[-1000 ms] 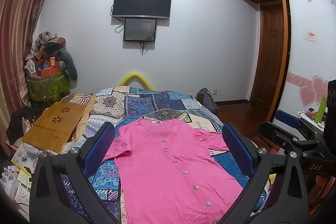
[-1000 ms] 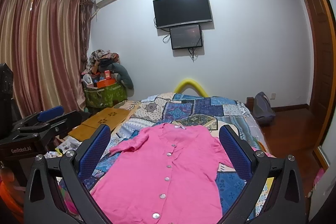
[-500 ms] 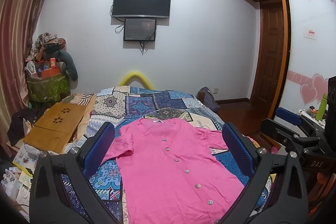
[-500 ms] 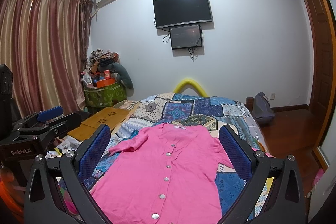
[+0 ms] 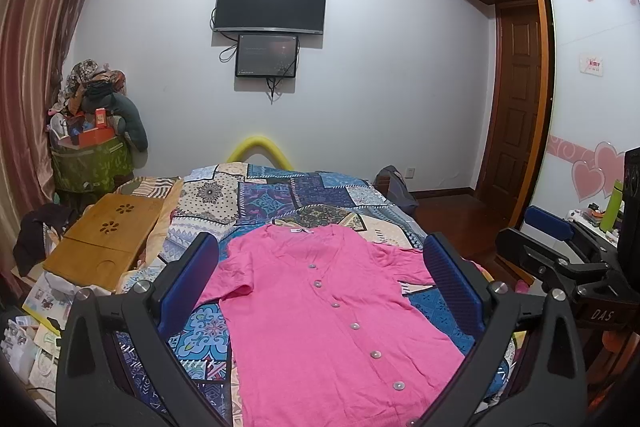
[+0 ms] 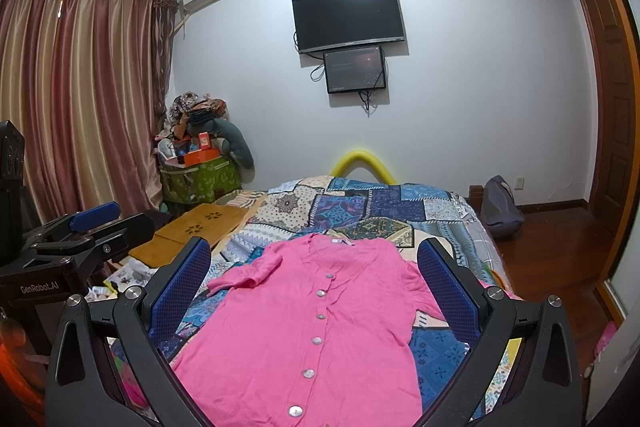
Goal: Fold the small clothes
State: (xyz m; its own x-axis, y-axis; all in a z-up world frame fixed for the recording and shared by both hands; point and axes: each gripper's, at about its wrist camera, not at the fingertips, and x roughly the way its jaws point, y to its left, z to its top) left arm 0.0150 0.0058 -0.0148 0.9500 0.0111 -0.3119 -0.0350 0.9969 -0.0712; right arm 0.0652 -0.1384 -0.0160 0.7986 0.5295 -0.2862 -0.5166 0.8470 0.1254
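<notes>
A pink short-sleeved buttoned top (image 5: 320, 311) (image 6: 312, 311) lies spread flat, front up, on the patchwork bedspread (image 5: 280, 199) (image 6: 360, 203), collar toward the far wall. My left gripper (image 5: 320, 267) hovers above its near part, open, with nothing between its blue pads (image 5: 188, 279). My right gripper (image 6: 314, 267) hangs likewise over the top, open and empty. Each gripper shows at the edge of the other's view: the right gripper (image 5: 560, 251) at right, the left gripper (image 6: 80, 231) at left.
A wooden lap tray (image 5: 104, 239) (image 6: 200, 227) lies on the bed's left side. A heaped green basket (image 5: 92, 159) (image 6: 200, 175) stands by the curtain. A grey bag (image 6: 500, 207) sits on the wood floor right of the bed. Papers (image 5: 36, 315) litter the left edge.
Both views shifted only very slightly; the left gripper drifted a little. The top lies as before and both grippers stay open.
</notes>
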